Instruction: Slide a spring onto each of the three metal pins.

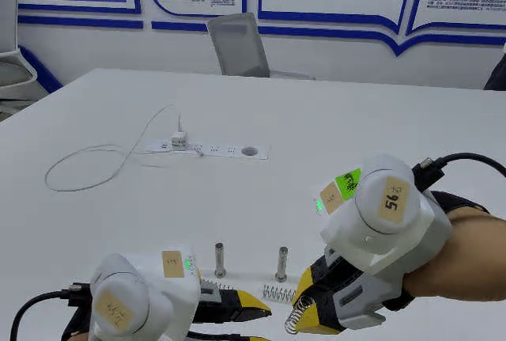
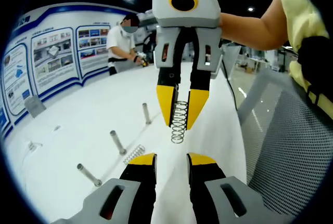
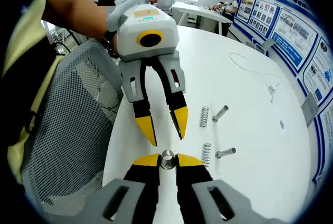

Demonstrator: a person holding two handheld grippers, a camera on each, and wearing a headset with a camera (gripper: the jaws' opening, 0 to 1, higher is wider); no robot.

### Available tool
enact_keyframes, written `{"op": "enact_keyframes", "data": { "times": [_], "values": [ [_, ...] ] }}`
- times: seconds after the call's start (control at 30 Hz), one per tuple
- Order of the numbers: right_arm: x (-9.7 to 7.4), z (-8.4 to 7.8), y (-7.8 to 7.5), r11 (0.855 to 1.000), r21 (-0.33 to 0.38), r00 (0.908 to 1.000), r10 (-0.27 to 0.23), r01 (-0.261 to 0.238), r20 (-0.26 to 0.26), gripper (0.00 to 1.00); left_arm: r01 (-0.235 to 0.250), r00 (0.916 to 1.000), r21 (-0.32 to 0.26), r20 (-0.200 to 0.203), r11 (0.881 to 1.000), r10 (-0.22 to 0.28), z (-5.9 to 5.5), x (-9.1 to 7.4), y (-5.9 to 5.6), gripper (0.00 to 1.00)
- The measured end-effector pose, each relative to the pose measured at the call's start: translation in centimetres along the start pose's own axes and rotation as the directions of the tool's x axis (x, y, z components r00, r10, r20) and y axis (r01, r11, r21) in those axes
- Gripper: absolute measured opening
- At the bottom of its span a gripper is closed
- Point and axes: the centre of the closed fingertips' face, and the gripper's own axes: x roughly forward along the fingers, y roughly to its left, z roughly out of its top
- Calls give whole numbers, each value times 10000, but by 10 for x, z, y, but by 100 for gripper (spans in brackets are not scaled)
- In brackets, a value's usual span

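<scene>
The right tongs (image 3: 167, 160) hold a spring (image 2: 178, 130) above the surface (image 2: 78, 125), near the upright pins (image 2: 117, 142), while the left tongs (image 2: 171, 157) gape empty; squeezed sideways, it could buckle and shoot out.

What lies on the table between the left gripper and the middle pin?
A loose spring lies flat between the left gripper and the middle pin, near the pin's base, in the left gripper view.

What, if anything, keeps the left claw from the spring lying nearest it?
Probably nothing, so yes: the left claw is open and empty, the spring lies just beside its tip, and the right claw, holding another spring, hangs clear.
</scene>
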Motion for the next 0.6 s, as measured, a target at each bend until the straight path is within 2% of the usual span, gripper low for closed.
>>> {"op": "enact_keyframes", "data": {
  "times": [0.2, 0.6],
  "values": [
    [-5, -6, -3, 9998, 143, 9999, -98, 99, -61, 12, -336, 9990, -526, 283, 9981, 352, 0, -11, 10, 28],
    [-12, -17, -8, 9991, 350, 9995, -213, 221, -227, 12, -1160, 9924, -895, 315, 9892, 1193, -12, -30, 25, 35]
  ]
}}
